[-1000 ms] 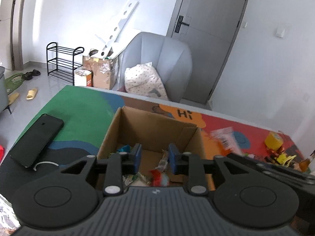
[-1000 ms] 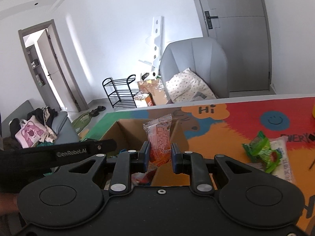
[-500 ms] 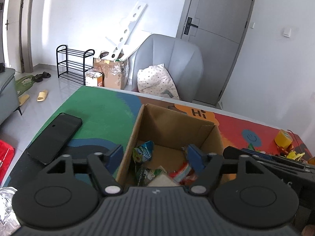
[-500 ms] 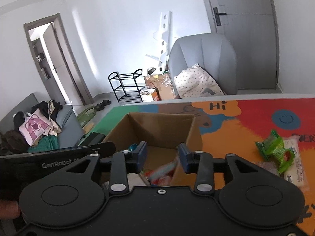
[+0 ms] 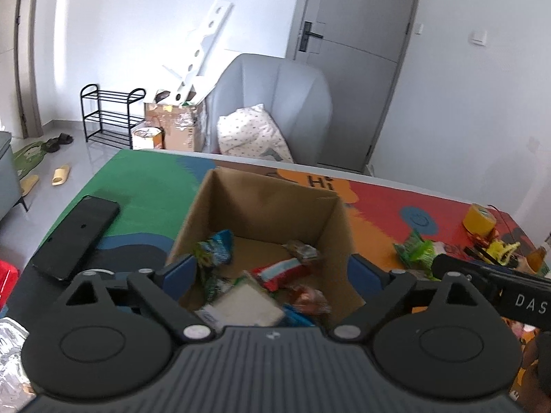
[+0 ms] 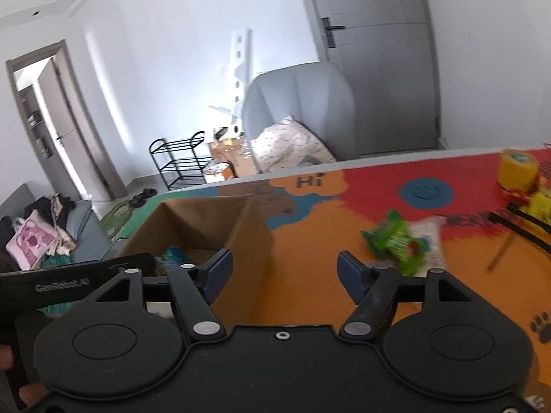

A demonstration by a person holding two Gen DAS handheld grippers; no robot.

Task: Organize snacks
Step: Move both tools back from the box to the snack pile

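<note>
An open cardboard box [image 5: 272, 206] stands on the colourful table mat and holds several snack packets, among them a red and white one [image 5: 280, 272] and a green and blue one [image 5: 213, 251]. My left gripper [image 5: 272, 275] hangs over the box's near side, its jaws opening wide with nothing pressed between them. My right gripper [image 6: 285, 272] is by the box's [image 6: 206, 223] right wall, jaws opening and bare. A green packet [image 6: 396, 241] lies on a white one [image 6: 428, 237] on the mat to the right.
A black phone [image 5: 77, 237] lies on the mat left of the box. A yellow tape roll [image 6: 518, 168] and small yellow items [image 5: 499, 251] sit at the far right. A grey armchair [image 5: 275, 106] stands beyond the table's far edge. A foil wrapper [image 5: 10, 344] is at the lower left.
Both grippers went from shut to open. The orange packet the right gripper held has dropped into the box, and the left let go of its small item. The right gripper has swung rightward.
</note>
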